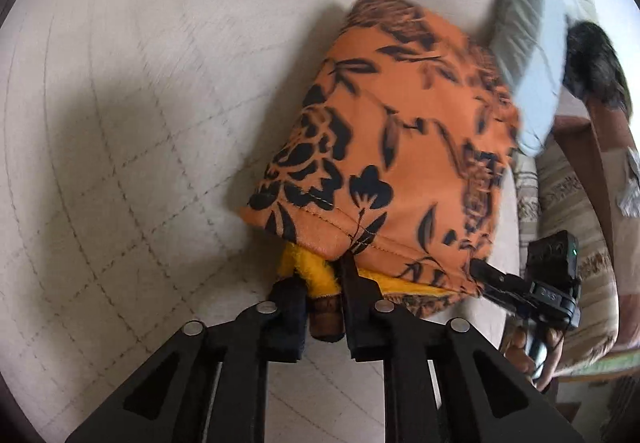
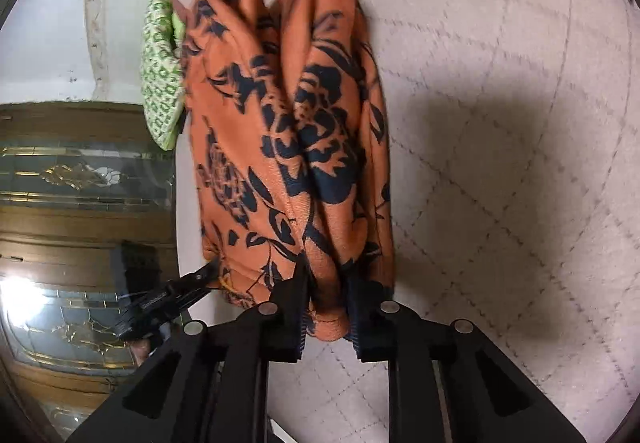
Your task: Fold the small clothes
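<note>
A pale quilted bedspread [image 1: 132, 115] stitched in a diamond grid fills most of both views, with a striped cushion [image 1: 520, 55] lying beyond it in the left wrist view and a dark wooden cabinet with patterned glass [image 2: 80, 179] standing past its edge in the right wrist view. The orange floral garment [image 1: 400, 131] is bunched on the bedspread between the two tools, and a bright yellow fleecy layer [image 1: 308, 271] is exposed under its near hem. The left gripper [image 1: 324, 307] is clenched on that near edge, with orange cloth and a little of the yellow pile pinched between its fingers; the right gripper [image 2: 326, 307] is clamped on a gathered fold of the same garment, cloth visibly squeezed between its pads. A green patterned cloth [image 2: 162, 71] is seen just beyond the garment in the right wrist view. The step in hand is judged to be the carrying-over of a fold. For this to be done well, both pinches should be kept firm and level with one another, the held edge should be drawn taut so the bunching between the tools is pulled out, and the edge should be laid down squarely on the far part of the garment before either grip is eased; the thick lining may spring the fold open unless it is pressed flat
</note>
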A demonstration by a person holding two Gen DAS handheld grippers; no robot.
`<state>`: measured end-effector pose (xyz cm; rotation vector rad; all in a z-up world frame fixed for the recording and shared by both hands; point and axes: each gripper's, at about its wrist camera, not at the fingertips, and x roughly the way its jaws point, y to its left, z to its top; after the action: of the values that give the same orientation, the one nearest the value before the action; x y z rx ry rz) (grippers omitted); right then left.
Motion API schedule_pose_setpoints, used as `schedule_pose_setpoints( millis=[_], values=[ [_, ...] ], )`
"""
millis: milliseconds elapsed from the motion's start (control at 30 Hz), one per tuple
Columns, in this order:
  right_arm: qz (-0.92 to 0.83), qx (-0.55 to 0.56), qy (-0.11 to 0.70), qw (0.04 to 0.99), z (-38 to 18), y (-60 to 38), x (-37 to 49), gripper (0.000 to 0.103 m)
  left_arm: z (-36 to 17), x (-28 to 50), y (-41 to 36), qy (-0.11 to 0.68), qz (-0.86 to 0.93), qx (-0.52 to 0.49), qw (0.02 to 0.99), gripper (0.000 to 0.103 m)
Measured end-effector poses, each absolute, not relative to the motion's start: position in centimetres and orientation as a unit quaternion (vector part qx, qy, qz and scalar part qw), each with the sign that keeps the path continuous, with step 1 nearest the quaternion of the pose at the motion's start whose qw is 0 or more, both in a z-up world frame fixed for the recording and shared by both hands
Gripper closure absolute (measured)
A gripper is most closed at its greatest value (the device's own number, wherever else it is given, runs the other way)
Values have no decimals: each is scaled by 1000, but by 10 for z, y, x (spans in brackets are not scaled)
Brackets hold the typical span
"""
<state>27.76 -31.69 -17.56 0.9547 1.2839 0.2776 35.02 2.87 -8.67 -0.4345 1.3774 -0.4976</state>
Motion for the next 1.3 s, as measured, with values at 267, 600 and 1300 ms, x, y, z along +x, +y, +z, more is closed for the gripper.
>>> schedule_pose_setpoints(
  millis=[267, 600, 1300],
  values=[
    [126, 456, 527, 706, -163, -355, 260, 40, -49, 350, 51, 557, -232, -228, 764, 46],
    [104, 423, 571, 696, -178, -319, 273, 58, -105, 350, 36, 618, -200, -228, 725, 52],
    [80, 366, 577, 726, -165, -325, 273, 67, -68, 322, 13, 598, -190, -69, 775, 68]
  ],
)
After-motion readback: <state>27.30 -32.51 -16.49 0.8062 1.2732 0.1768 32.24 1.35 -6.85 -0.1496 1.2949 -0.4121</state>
